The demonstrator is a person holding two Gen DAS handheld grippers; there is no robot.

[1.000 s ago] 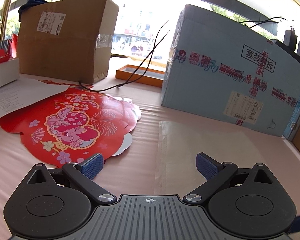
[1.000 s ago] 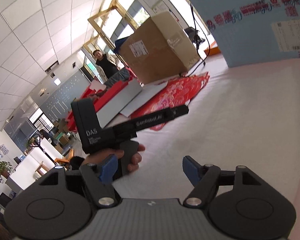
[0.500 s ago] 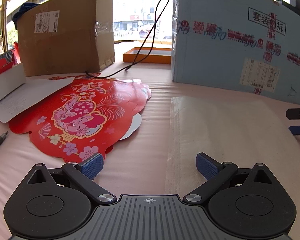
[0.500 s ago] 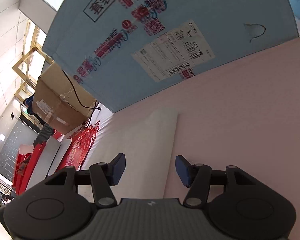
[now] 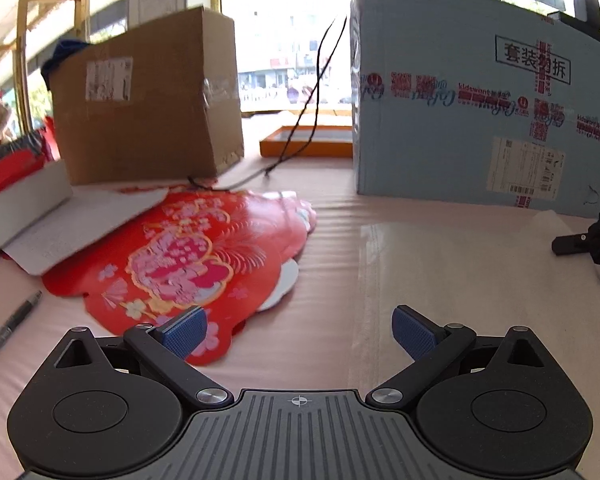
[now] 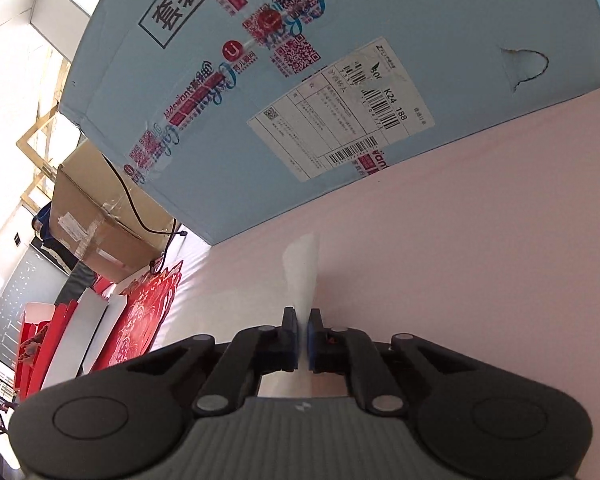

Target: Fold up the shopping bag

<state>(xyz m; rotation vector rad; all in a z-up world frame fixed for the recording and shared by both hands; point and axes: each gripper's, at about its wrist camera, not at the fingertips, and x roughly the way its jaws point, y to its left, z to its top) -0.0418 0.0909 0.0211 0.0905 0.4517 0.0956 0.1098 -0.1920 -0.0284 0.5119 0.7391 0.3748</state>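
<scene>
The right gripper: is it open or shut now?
Shut: the right gripper pinches an edge of the translucent shopping bag between its pads.

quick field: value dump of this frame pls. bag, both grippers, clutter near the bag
bag: translucent shopping bag, flat on pink table
right gripper: jaws shut on a bag edge, pinched part lifted
left gripper: jaws open, empty, near the bag's left edge
clutter left of bag: red paper cutout, pen
behind bag: blue carton, brown box, black cable
fold: not yet made
</scene>
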